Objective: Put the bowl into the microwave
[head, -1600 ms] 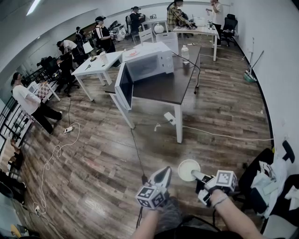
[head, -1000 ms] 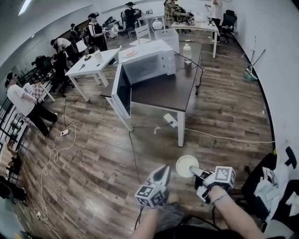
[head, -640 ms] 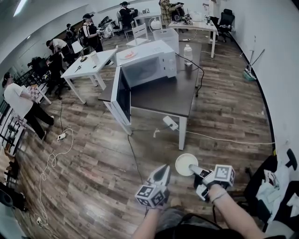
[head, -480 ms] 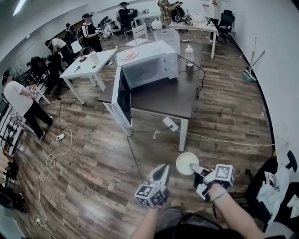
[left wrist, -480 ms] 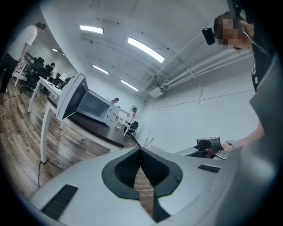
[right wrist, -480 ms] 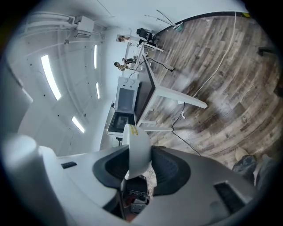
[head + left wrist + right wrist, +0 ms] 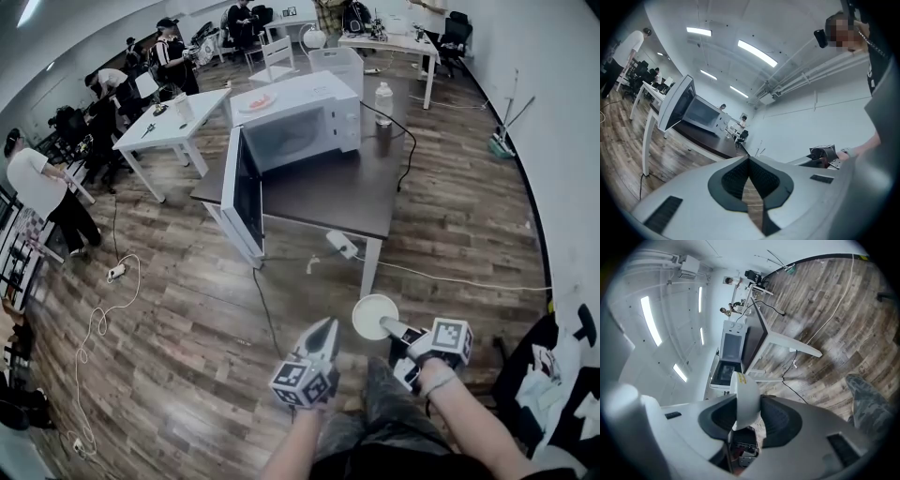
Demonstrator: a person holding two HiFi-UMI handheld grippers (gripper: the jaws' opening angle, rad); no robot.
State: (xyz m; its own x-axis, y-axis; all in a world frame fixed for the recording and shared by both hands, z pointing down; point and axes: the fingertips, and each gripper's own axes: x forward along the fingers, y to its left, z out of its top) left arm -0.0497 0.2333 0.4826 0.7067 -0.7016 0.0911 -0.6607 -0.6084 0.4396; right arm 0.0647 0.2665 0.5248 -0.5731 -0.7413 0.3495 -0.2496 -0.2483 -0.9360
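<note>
With your right gripper pinching the white bowl by its rim, near you over the floor, and your left gripper pressed together on nothing, carry it level toward the far microwave, steering right of its swung-open door.

In the right gripper view the lower part of the bowl is hidden between the pads of the right tool. The person's right forearm is cut off by the near edge of the head view. On the bench, the bottle is too small to read, and the microwave interior is too dim to make out.
</note>
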